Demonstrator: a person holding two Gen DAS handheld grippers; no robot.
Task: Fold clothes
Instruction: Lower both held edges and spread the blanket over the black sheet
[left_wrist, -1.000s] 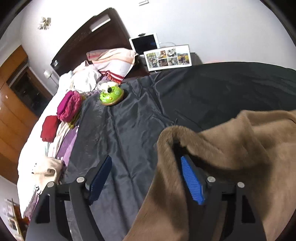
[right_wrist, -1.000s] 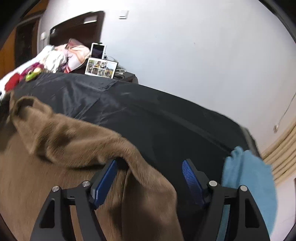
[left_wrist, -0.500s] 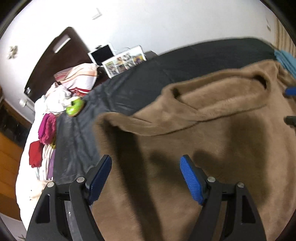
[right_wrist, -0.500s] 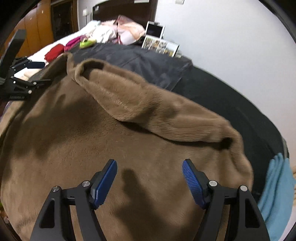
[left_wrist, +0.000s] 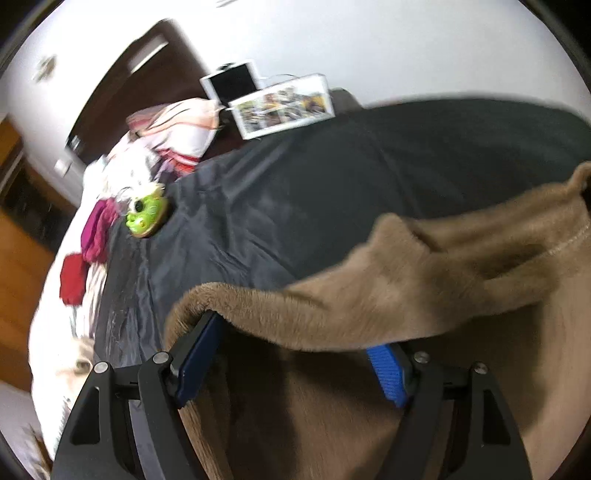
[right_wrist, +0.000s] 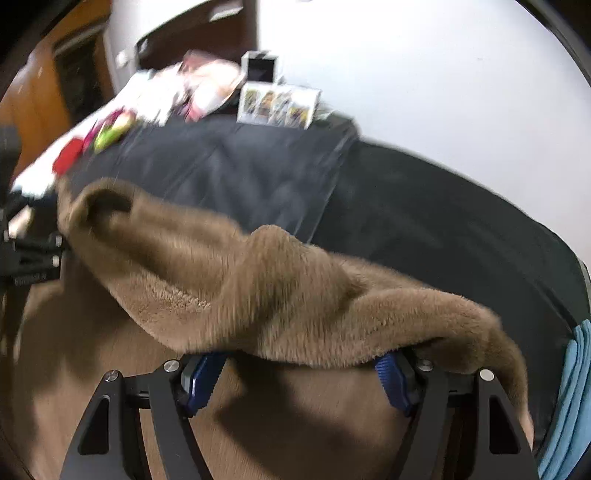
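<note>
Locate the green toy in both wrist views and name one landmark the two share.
Left wrist: the green toy lies left of centre, at the edge of the dark sheet, beside a magenta cloth.
Right wrist: the green toy, blurred, lies upper left at the sheet's far corner.
Shared landmark: the white-framed photo collage standing against the wall.

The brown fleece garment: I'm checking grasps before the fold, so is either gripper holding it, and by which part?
Neither clamps it: the brown fleece garment's rolled top edge drapes over both open grippers.
</note>
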